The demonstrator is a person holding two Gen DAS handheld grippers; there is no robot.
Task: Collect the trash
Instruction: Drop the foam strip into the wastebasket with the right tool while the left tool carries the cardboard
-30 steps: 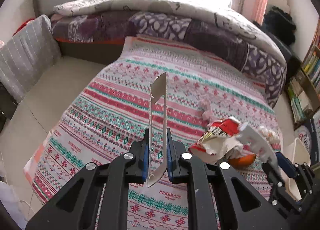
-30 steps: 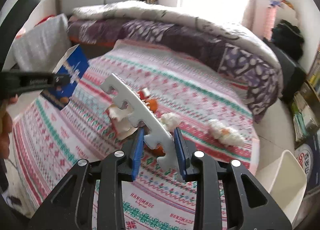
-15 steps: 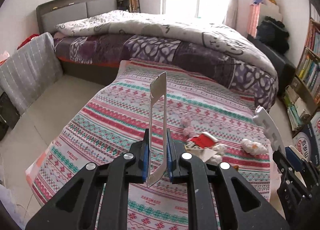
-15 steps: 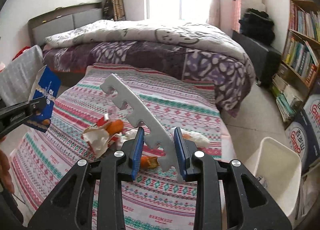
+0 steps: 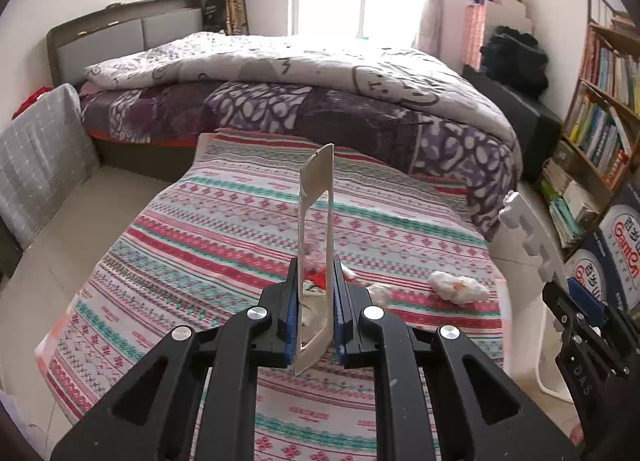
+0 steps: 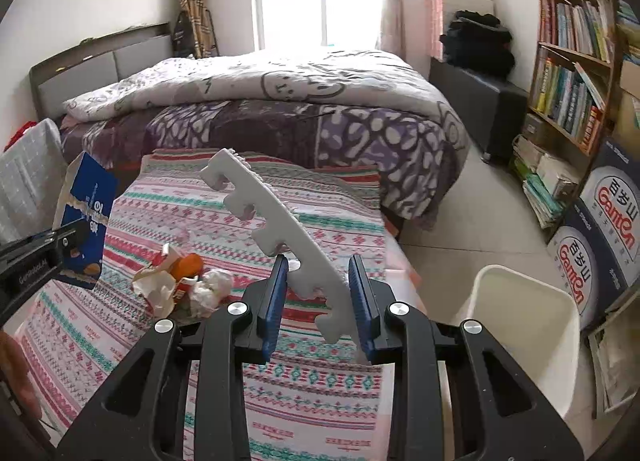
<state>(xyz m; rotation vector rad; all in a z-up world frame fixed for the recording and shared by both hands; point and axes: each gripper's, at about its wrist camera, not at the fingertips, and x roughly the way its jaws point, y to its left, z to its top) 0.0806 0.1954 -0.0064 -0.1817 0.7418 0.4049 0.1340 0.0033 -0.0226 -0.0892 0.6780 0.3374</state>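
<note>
We are carrying two pieces of trash away from the striped, patterned bedspread (image 6: 328, 221) toward the white plastic bin (image 6: 524, 325) on the floor off its right edge. Our left gripper (image 5: 316, 301) is clenched on a flattened blue-and-white cardboard carton (image 5: 316, 197), held edge-on and upright; our right gripper (image 6: 320, 293) clamps a white notched foam strip (image 6: 276, 217) that slants up to the left.

Compared with a second ago, both cameras sit higher and farther back from the spread. The crumpled red-and-orange wrapper pile (image 6: 176, 281) now lies well below the grippers, near the middle of the spread, and a white tissue wad (image 5: 458, 287) rests by its right edge. The bin, then only a sliver, now shows in full, so we judge the drop is next, with the pile left to collect.
</note>
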